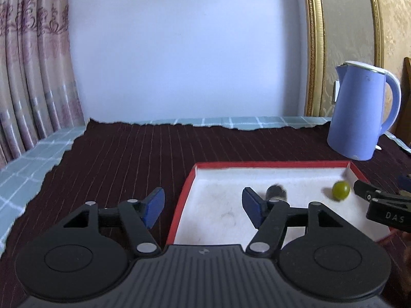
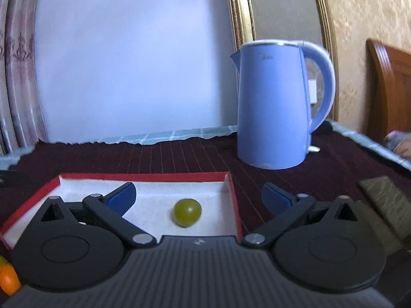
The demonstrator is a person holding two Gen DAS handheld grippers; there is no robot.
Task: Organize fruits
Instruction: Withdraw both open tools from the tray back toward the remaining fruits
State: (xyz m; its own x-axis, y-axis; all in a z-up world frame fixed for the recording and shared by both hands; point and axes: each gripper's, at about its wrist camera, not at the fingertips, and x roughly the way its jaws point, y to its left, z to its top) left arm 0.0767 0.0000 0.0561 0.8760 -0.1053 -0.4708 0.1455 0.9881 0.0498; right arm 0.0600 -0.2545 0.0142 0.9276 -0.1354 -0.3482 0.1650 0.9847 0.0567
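Two fruits lie in the red-rimmed white tray (image 1: pixel 269 165): a green grape (image 1: pixel 341 191) near its far right corner and a dark, blurred fruit (image 1: pixel 276 192), perhaps a dark grape, further left on the white floor. Neither touches the other or the walls, as far as can be seen. The left tongs (image 1: pixel 203 206) stand partly open with nothing between the blue pads, straddling the tray's left wall, one pad over the dark red cloth of the counter (image 1: pixel 123 159) and one over the tray. The right tongs (image 2: pixel 199 196) stand wide and empty, the green grape (image 2: pixel 187 212) resting on the tray floor just ahead between them. That reads as both fruits set down and let go, the tray serving as the collecting place. An orange fruit (image 2: pixel 7 277) shows at the lower left edge of the right wrist view, outside the tray, likely still to be sorted. A blue electric kettle (image 2: pixel 274 107) stands well behind the tray, out of the way.
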